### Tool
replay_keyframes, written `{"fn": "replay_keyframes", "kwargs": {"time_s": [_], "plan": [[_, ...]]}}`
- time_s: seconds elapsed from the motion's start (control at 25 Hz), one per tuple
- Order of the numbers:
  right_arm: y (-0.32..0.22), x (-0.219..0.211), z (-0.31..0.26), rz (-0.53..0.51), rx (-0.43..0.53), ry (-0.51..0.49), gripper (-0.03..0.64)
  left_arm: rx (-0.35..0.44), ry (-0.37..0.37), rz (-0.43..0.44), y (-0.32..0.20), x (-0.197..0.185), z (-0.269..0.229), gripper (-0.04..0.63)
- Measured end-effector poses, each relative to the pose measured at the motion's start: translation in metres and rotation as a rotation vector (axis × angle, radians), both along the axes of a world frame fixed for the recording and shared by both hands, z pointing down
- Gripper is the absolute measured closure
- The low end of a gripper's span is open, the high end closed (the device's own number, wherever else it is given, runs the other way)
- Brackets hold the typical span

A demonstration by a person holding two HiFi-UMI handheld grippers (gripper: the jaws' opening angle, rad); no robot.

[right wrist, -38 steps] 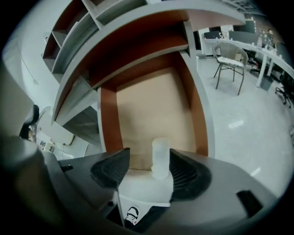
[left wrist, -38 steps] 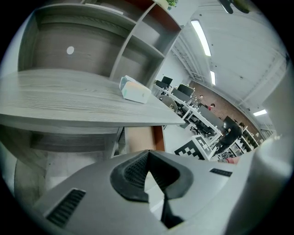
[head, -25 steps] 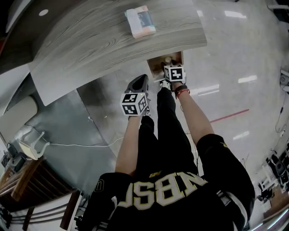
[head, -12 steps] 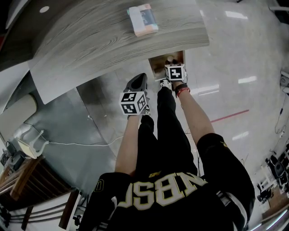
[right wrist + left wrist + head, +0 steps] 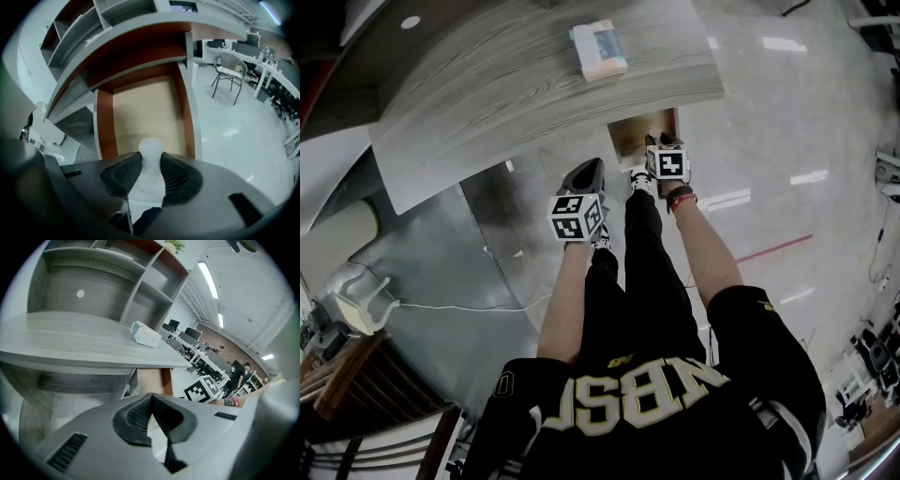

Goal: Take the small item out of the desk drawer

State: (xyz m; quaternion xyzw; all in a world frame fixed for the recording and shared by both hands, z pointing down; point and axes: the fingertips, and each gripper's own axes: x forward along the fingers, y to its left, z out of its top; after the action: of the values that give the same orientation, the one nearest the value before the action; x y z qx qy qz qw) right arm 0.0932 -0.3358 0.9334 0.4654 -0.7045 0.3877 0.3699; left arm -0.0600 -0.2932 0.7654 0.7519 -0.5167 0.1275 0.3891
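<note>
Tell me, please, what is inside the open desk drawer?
The drawer shows a bare pale floor. The small white item is held at its near end by the right claw. The claw's body covers the floor's nearest strip, so that part cannot be checked.

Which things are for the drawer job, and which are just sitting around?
For the job: small white bottle, open drawer, right hand-held gripper clamping the bottle.

Just lying about: tissue pack on the desk, chair, empty left hand-held gripper.
</note>
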Motion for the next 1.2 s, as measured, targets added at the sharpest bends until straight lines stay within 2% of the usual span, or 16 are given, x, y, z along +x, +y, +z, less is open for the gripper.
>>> {"fn": "replay_keyframes", "kwargs": {"time_s": [0.4, 0.76, 1.2], "plan": [[0.029, -0.002, -0.071, 0.006, 0.058, -0.030, 0.485, 0.042, -0.012, 0.014, 0.027, -0.008, -0.032, 0.583], [0.054, -0.010, -0.134, 0.036, 0.129, -0.067, 0.484, 0.087, -0.029, -0.030, 0.054, -0.037, -0.059, 0.583], [0.089, -0.016, -0.220, 0.122, 0.231, -0.115, 0.483, 0.224, -0.028, -0.039, 0.076, -0.061, -0.121, 0.583]]}}
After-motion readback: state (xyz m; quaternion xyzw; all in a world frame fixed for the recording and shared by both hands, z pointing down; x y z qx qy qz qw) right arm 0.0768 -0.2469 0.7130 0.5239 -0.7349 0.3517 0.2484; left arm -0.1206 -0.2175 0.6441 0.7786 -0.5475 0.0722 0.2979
